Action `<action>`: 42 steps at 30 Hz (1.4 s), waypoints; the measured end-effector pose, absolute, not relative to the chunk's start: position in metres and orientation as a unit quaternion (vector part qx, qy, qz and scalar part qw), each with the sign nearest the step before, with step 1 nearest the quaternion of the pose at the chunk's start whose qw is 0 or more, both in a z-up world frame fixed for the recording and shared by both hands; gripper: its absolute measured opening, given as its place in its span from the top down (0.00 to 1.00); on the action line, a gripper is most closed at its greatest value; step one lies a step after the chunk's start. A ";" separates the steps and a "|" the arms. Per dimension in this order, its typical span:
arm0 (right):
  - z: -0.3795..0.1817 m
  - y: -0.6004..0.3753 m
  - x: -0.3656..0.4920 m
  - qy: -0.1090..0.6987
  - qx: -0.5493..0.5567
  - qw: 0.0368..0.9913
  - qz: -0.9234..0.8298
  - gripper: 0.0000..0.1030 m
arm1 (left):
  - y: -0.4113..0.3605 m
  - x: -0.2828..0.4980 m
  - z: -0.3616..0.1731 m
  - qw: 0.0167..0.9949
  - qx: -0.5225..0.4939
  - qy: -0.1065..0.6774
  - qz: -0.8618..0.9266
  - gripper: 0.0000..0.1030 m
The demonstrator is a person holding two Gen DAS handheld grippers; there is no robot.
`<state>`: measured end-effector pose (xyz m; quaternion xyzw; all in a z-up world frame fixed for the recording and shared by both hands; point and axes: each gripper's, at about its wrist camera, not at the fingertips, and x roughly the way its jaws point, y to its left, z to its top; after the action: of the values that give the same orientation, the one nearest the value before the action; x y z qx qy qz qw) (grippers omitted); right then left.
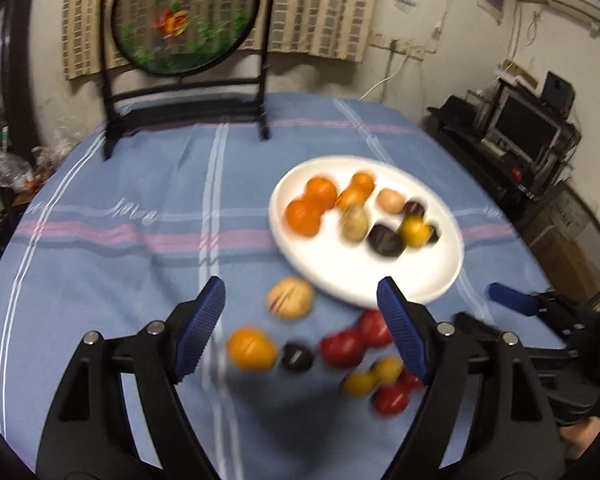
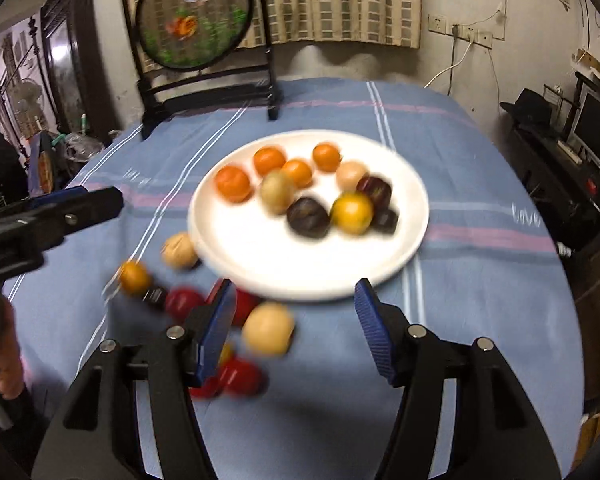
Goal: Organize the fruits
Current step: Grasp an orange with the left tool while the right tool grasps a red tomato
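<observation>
A white plate [image 1: 380, 276] [image 2: 268, 260] holds several small fruits: orange, tan, dark purple and yellow. Loose fruits lie on the blue cloth in front of it: a tan one [image 1: 290, 297], an orange one [image 1: 252, 349], a dark one [image 1: 297, 357], red ones [image 1: 342, 349] and yellow ones [image 1: 360, 383]. My left gripper [image 1: 300, 300] is open and empty above these. My right gripper [image 2: 296, 300] is open and empty near the plate's front rim, with a tan fruit [image 2: 268, 334] and red fruits [image 2: 240, 378] by its left finger.
A black stand with a round embroidered screen [image 1: 184, 16] [image 2: 192, 16] stands at the table's far edge. The table has a blue striped cloth [image 1: 140, 220]. Shelves with a monitor [image 1: 528, 132] stand to the right. The left gripper shows at the right view's left edge [image 2: 52, 216].
</observation>
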<state>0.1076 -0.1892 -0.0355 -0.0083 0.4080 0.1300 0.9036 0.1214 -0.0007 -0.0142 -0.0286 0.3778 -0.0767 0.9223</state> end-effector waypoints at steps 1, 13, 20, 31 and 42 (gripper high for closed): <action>-0.039 -0.187 0.098 0.412 -0.005 0.901 0.132 0.40 | 0.006 0.112 -0.021 0.920 -0.030 0.383 -0.072 0.22; -0.078 -0.174 0.073 0.446 -0.016 0.884 0.138 0.40 | 0.059 0.075 -0.060 0.903 -0.061 0.423 -0.044 0.22; -0.084 -0.165 0.083 0.443 -0.013 0.882 0.159 0.52 | 0.069 0.067 -0.058 0.904 -0.069 0.421 -0.039 0.21; -0.081 -0.168 0.088 0.458 0.005 0.872 0.175 0.78 | 0.072 0.065 -0.052 0.906 -0.071 0.416 -0.040 0.19; -0.097 -0.166 0.105 0.472 -0.010 0.869 0.149 0.70 | 0.061 0.077 -0.056 0.903 -0.054 0.424 -0.049 0.19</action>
<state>0.1047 -0.1663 -0.0974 -0.0104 0.4716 0.1490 0.8690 0.0769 0.0610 -0.0561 -0.0542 0.4240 -0.0488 0.9027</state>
